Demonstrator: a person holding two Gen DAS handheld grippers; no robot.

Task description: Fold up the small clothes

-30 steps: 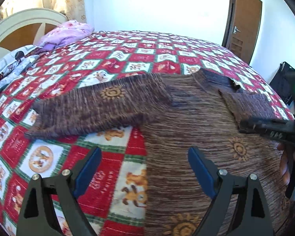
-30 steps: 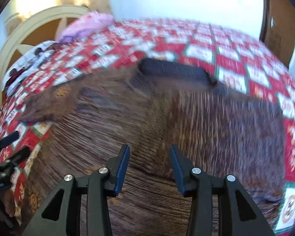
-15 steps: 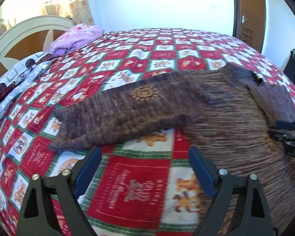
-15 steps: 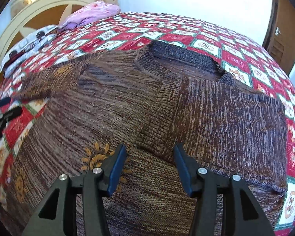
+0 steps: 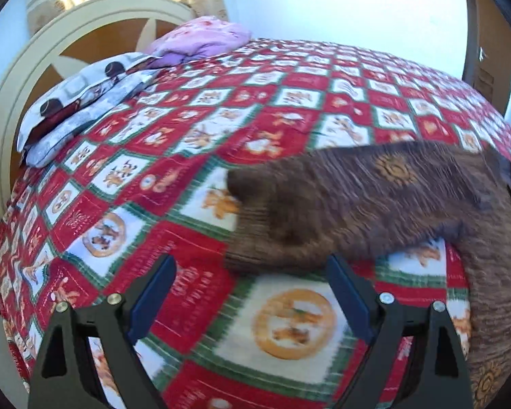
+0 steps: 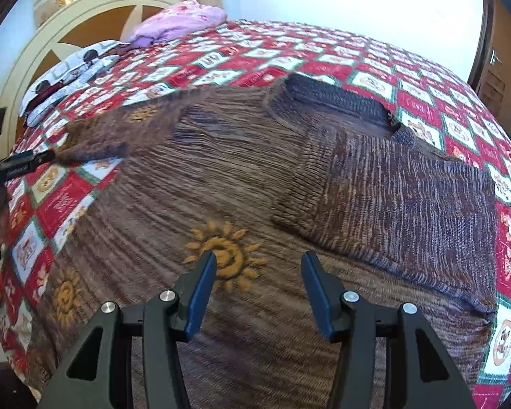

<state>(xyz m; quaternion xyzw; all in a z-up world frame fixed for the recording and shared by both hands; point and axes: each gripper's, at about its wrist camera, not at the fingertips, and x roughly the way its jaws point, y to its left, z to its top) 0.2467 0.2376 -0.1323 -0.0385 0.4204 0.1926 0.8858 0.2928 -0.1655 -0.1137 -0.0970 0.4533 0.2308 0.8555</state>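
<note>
A brown striped knit sweater [image 6: 242, 184] with orange sun motifs lies flat on the bed. Its right sleeve [image 6: 408, 197] is folded over the body. Its left sleeve [image 5: 340, 204] stretches out to the left, cuff [image 5: 255, 238] toward me. My left gripper [image 5: 252, 293] is open and empty, just short of that cuff; it also shows in the right wrist view [image 6: 20, 165] at the far left beside the sleeve end. My right gripper [image 6: 259, 289] is open and empty, held above the sweater's lower body.
The bed carries a red, white and green patchwork quilt [image 5: 153, 156]. Pillows [image 5: 85, 102] and a pink bundle [image 5: 201, 39] lie by the cream headboard [image 5: 51, 51]. A wooden door [image 6: 500, 64] stands at the right.
My left gripper has swung left along the outstretched sleeve to its cuff. My right gripper has pulled back and its jaws have opened wider. The sweater has not moved.
</note>
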